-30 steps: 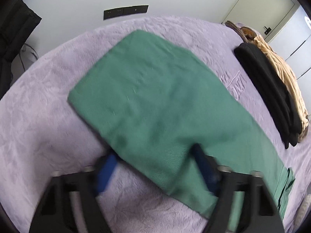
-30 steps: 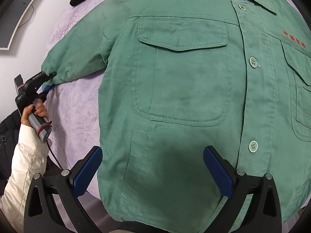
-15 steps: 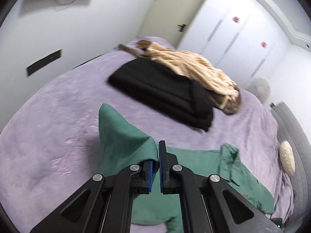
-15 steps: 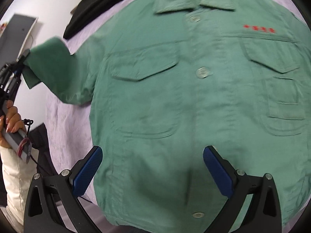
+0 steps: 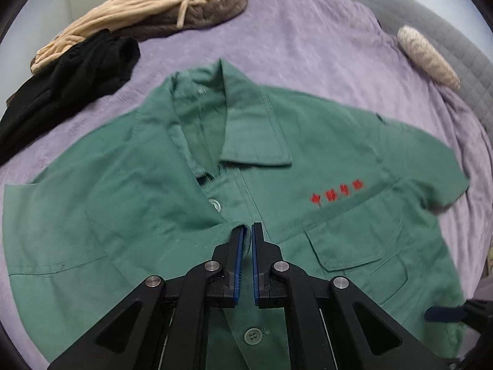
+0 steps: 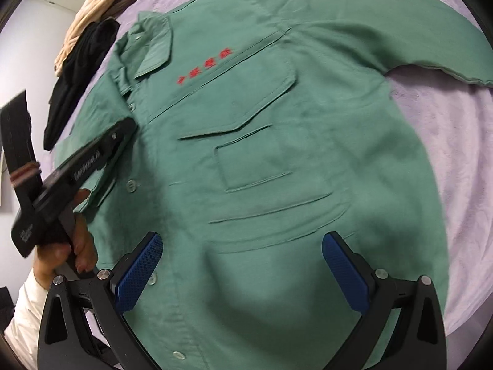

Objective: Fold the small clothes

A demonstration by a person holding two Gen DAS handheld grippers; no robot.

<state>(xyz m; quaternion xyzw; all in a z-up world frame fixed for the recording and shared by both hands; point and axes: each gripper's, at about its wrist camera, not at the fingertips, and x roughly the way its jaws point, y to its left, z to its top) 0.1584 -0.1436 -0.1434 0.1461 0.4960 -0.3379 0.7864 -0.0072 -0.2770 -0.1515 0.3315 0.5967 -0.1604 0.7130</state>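
Left wrist view shows the left gripper (image 5: 249, 231) clenched on the cuff of the sleeve (image 5: 129, 209) of the green shirt (image 5: 339, 160), with the cloth pinched between its blue pads. 1 second ago that sleeve lay stretched flat away from the body and the jaws stood wide around its end; they have since closed on the cuff and carried it in across the chest. The cuff now sits just beside the top button (image 5: 216, 205), below the collar (image 5: 255, 129), so the sleeve covers the chest pocket on that side.

Right wrist view has the right gripper (image 6: 243, 274) released, its 2 pads wide apart above the lower front of the shirt, gripping nothing. Relative to the collar, the other sleeve (image 6: 400, 27) reaches out well away toward the far side and rests flat on the purple bedspread (image 6: 446, 160). The shirt itself lies face up, buttoned, spread over that bedspread, with the black garment (image 6: 80, 71) and tan bundle (image 5: 132, 9) lying beyond the collar, apart from it.

By my reading, fold 1 of the sleeves is nearly made but not yet set down: the cuff needs laying flat and letting go. The far sleeve looks like the right gripper's job next, then the body folds remain.
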